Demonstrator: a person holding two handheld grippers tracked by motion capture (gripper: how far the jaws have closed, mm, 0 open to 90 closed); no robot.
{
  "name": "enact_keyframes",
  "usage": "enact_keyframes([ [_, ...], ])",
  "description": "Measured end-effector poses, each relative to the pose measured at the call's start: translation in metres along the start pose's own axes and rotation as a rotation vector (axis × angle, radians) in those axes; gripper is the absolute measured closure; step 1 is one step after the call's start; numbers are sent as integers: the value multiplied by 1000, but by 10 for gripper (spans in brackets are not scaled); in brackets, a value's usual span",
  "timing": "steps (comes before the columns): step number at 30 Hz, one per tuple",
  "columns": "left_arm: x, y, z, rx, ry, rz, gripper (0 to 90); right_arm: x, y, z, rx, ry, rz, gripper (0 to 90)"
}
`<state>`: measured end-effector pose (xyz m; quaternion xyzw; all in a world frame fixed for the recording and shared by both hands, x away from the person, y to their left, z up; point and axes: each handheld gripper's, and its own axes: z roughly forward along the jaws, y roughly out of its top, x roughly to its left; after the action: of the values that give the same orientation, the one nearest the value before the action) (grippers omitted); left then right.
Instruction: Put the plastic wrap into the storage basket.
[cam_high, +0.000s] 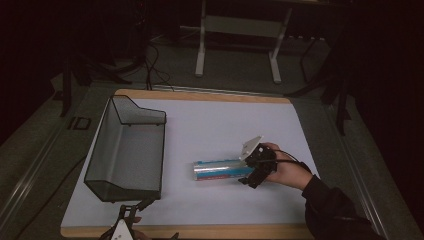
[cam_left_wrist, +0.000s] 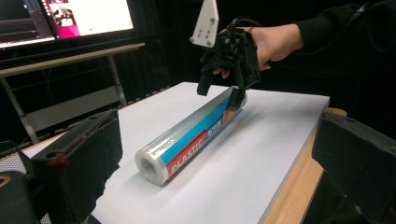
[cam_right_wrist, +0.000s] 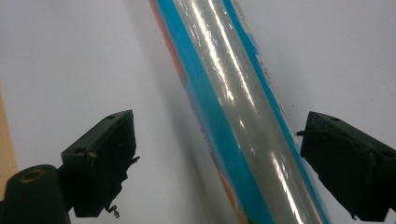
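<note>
A white table (cam_high: 210, 125) fills the centre of the high view, with a black mesh basket (cam_high: 127, 150) at its left. Low at centre-right lies the plastic wrap roll (cam_high: 222, 170), glossy clear film with blue-and-red label. The right gripper (cam_high: 250, 175) straddles its right end, jaws spread, not pressing. The left gripper (cam_high: 131, 214), cut off at the bottom edge, stands open and empty.

plastic wrap roll (cam_high: 220, 170) lies on the table (cam_high: 210, 125), right of the mesh basket (cam_high: 127, 150).

wire mesh basket (cam_high: 127, 150), white table (cam_high: 220, 125) — monitors (cam_left_wrist: 70, 18), perhaps
</note>
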<state>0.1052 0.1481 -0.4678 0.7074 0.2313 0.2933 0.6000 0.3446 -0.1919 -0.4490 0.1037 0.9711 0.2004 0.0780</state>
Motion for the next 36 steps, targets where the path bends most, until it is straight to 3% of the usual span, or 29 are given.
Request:
enact_keyframes([
  [4, -1, -1, -3, 6, 13, -3, 25, -3, 11, 12, 67, 4, -51, 104],
  [10, -2, -1, -7, 11, 35, -9, 25, -9, 24, 22, 125, -8, -121, 133],
  [19, -5, -2, -13, 18, 60, -8, 25, -14, 33, 43, 211, 46, -213, 185],
  [23, -6, -2, -15, 21, 67, -10, 25, -17, 36, 49, 241, 48, -233, 186],
  [30, -6, -3, -16, 20, 74, -15, 25, -23, 35, 65, 352, 79, -268, 208],
  [36, -5, -3, -14, 26, 66, -18, 25, -23, 34, 72, 377, 94, -284, 261],
])
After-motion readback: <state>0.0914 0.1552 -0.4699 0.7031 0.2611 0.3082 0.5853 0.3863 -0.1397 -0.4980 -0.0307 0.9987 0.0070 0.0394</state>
